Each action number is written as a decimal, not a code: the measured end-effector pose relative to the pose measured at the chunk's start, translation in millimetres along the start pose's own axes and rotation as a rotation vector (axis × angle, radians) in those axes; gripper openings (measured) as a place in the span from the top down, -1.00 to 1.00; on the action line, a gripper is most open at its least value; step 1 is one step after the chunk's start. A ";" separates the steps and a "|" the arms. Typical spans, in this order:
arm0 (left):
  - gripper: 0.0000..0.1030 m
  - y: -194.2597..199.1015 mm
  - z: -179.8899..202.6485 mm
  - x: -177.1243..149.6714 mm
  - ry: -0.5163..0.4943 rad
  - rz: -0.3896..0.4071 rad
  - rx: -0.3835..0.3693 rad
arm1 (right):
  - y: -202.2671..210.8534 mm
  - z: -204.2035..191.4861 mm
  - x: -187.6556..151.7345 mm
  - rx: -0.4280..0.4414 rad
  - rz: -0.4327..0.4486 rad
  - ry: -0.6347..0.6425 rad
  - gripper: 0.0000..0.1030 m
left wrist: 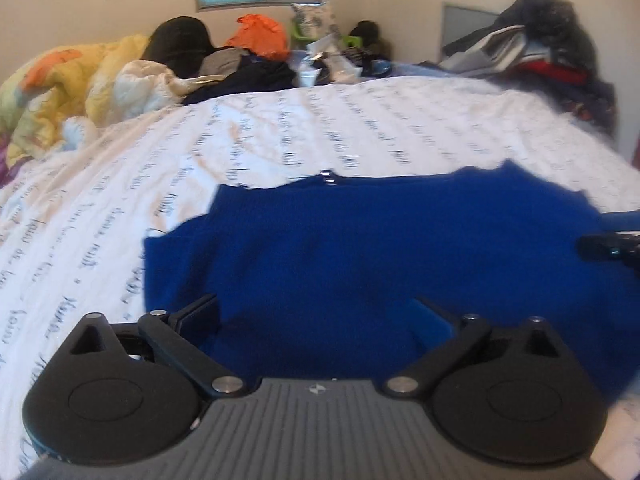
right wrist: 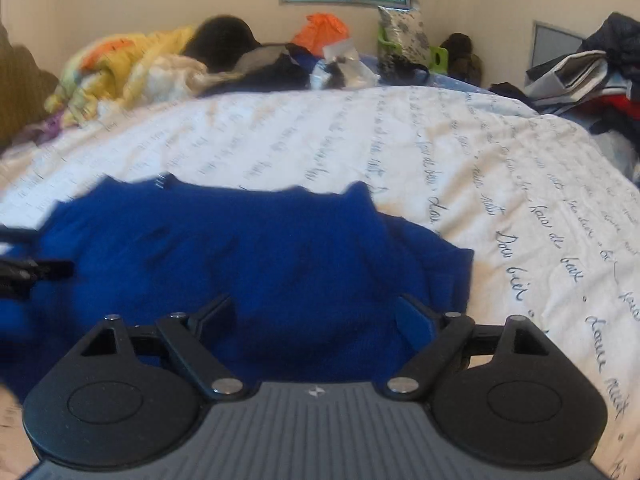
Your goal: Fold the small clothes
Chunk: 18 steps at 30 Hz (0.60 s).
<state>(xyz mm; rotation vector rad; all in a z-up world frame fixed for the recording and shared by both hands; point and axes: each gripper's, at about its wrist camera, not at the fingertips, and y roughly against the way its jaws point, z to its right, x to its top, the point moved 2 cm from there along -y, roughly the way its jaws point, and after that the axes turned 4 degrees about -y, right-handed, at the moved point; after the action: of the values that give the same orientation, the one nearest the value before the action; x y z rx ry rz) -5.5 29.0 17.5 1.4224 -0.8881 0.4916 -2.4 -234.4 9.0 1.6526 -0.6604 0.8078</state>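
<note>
A small royal-blue garment (left wrist: 360, 248) lies spread on the white bedsheet with script print (left wrist: 280, 136); it also shows in the right wrist view (right wrist: 240, 248). My left gripper (left wrist: 316, 312) is open, its jaws wide apart just over the garment's near left part. My right gripper (right wrist: 316, 312) is open too, over the garment's near right part. The right gripper's tip (left wrist: 600, 246) shows at the right edge of the left wrist view, and the left gripper's tip (right wrist: 32, 270) at the left edge of the right wrist view. Neither holds cloth.
A yellow and orange quilt (left wrist: 60, 88) is heaped at the far left. Dark clothes, an orange bag (left wrist: 260, 38) and clutter lie along the far edge. A pile of clothes (left wrist: 552, 56) stands at the far right. The bedsheet (right wrist: 520, 184) stretches right of the garment.
</note>
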 end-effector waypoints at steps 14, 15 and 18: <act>-0.96 65.4 -45.0 -44.0 0.415 -0.079 -0.020 | 62.1 33.8 -28.7 0.077 -0.106 -0.178 -1.00; -0.96 69.5 -53.0 -54.5 0.492 -0.103 -0.018 | 69.6 45.5 -35.1 0.072 -0.112 -0.235 -1.00; -0.93 80.7 -66.5 -71.4 0.626 -0.106 0.004 | 80.7 76.7 -57.1 0.000 -0.158 -0.401 -1.00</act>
<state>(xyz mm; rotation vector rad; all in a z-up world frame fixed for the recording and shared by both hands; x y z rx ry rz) -94.8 118.7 19.1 1.2027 -0.3065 0.7994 -86.9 -326.3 0.8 1.8597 -0.7914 0.3631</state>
